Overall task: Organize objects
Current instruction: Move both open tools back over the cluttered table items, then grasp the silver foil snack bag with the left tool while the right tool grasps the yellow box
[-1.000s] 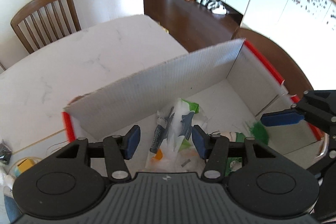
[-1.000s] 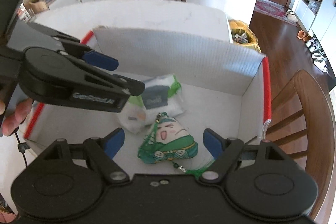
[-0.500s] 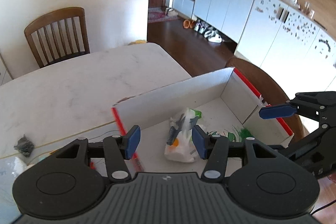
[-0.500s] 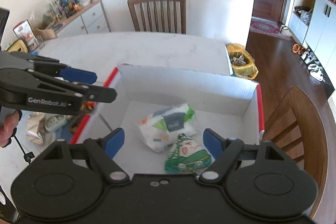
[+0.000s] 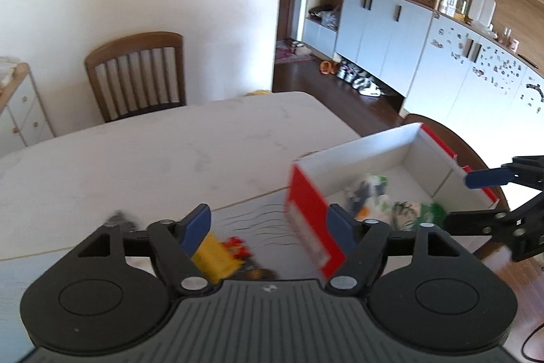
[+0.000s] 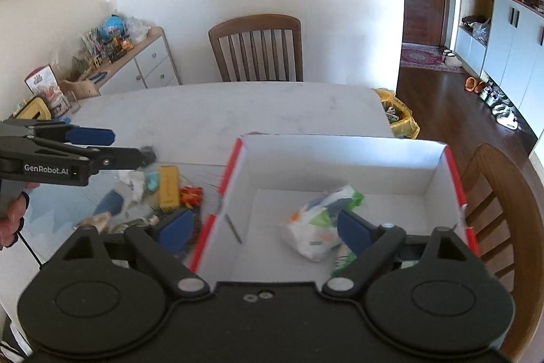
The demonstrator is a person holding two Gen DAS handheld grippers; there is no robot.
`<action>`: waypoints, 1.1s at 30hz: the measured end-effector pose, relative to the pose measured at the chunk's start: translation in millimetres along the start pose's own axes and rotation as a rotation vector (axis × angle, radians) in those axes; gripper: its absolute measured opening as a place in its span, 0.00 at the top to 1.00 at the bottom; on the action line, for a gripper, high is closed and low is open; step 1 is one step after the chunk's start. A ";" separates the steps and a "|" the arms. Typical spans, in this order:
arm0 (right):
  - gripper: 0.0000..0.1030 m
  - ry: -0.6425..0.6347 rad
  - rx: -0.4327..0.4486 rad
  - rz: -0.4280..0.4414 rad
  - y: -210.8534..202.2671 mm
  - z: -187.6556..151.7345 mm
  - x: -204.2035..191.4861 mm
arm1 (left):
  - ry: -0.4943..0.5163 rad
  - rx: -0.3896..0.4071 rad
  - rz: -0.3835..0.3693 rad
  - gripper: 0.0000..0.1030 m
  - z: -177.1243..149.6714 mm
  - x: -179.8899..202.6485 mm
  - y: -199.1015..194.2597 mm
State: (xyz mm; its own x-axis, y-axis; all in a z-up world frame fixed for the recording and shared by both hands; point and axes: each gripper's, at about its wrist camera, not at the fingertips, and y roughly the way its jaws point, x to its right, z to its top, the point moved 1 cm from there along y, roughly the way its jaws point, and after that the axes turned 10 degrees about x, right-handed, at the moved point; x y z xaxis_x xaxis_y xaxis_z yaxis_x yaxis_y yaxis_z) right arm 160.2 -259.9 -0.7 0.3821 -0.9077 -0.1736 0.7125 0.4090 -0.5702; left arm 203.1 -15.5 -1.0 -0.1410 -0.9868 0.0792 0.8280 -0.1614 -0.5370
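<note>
A red-and-white cardboard box [image 6: 340, 155] stands on the white table; it also shows in the left wrist view [image 5: 306, 206]. Inside lie a white-green packet [image 6: 319, 220] and a green plush toy [image 6: 341, 257], partly hidden by my right fingers. My left gripper [image 5: 268, 227] is open and empty, above the table left of the box. My right gripper [image 6: 265, 227] is open and empty, above the box's near left corner. A heap of small objects lies left of the box, with a yellow block [image 6: 169, 187] and a red toy [image 6: 191, 195].
A small black object [image 5: 117, 220] lies on the table beyond the heap. Wooden chairs stand at the far side [image 6: 258, 50] and at the right [image 6: 503, 227]. A sideboard with clutter [image 6: 119, 56] stands at the left wall.
Both grippers have risen and pulled back from inside the box. The left one has swung left, so the heap beside the box now shows. Both stay open and empty.
</note>
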 end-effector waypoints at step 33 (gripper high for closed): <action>0.04 0.037 -0.044 -0.017 75.4 -22.7 -148.5 | -0.052 -0.186 0.090 0.01 -150.4 -119.9 -10.4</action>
State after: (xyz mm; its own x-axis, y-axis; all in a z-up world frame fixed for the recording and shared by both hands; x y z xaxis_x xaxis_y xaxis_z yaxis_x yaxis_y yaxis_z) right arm 143.8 -96.4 -36.2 0.3476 -0.9176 -0.1928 0.6917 0.3897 -0.6080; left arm 129.7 106.0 -131.2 -0.0387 -0.9972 0.0641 0.7213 -0.0722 -0.6889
